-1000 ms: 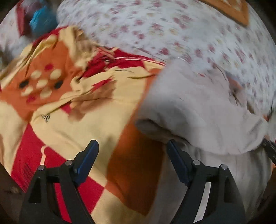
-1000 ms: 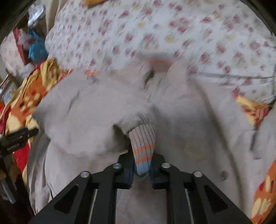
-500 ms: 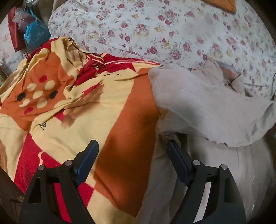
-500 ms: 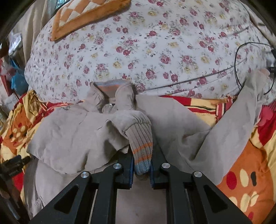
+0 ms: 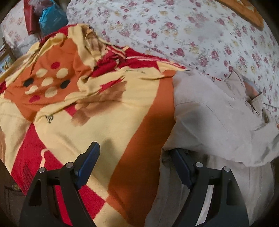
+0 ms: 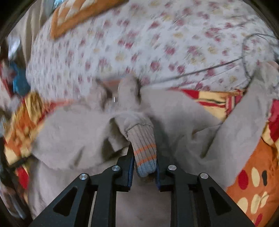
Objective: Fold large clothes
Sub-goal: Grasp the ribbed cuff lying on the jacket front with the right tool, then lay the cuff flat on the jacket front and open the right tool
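Observation:
A large beige jacket (image 5: 214, 120) lies on a red, orange and yellow blanket (image 5: 104, 111); it also shows in the right wrist view (image 6: 183, 113). My right gripper (image 6: 144, 164) is shut on the jacket's ribbed sleeve cuff (image 6: 143, 148), which has orange and blue stripes, and holds the sleeve folded across the jacket's body. The other sleeve (image 6: 251, 111) stretches away to the right. My left gripper (image 5: 134, 157) is open and empty at the jacket's left edge, with its right finger (image 5: 181, 167) under the cloth's folded edge.
A floral bedsheet (image 5: 191, 29) covers the bed behind the jacket, with an orange patterned cushion (image 6: 82, 14) at the back. Blue and red bags (image 5: 43, 19) lie at the far left. A thin black cable (image 6: 226, 64) runs over the sheet.
The right gripper has carried the cuff and sleeve further across the jacket, and its view is now blurred. The left gripper has stayed open and drawn a little closer to the jacket's left edge.

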`<state>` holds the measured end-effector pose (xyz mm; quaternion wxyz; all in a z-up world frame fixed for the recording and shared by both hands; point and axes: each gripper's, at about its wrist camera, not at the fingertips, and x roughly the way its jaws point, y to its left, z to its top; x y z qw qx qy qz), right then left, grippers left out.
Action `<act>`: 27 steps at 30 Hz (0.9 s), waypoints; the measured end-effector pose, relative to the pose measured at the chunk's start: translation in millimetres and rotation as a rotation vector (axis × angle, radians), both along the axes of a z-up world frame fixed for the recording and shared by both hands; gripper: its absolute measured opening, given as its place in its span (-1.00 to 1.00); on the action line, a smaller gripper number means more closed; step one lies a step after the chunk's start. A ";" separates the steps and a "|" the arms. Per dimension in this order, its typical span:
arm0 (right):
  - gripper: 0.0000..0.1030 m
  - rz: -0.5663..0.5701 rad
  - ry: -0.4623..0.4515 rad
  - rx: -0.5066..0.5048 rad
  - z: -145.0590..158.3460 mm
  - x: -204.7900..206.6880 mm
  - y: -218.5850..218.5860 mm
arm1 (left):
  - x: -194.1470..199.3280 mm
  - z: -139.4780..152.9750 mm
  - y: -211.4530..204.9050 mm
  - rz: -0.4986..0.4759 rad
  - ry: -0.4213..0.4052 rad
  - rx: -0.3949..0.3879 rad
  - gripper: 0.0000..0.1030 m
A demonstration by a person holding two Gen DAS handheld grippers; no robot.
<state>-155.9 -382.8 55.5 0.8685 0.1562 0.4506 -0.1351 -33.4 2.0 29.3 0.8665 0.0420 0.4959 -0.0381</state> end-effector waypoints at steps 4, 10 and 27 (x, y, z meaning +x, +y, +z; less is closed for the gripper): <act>-0.33 -0.034 0.097 -0.047 -15.1 0.1 -4.3 | -4.2 3.4 6.5 0.015 0.016 -0.007 0.59; 0.16 -0.118 -0.003 -0.115 47.0 -40.4 -22.2 | -17.8 42.9 16.8 0.033 -0.119 -0.009 0.58; -0.68 0.047 0.036 -0.120 -17.8 27.4 17.8 | 10.3 -11.4 -71.4 -0.093 0.023 0.044 0.61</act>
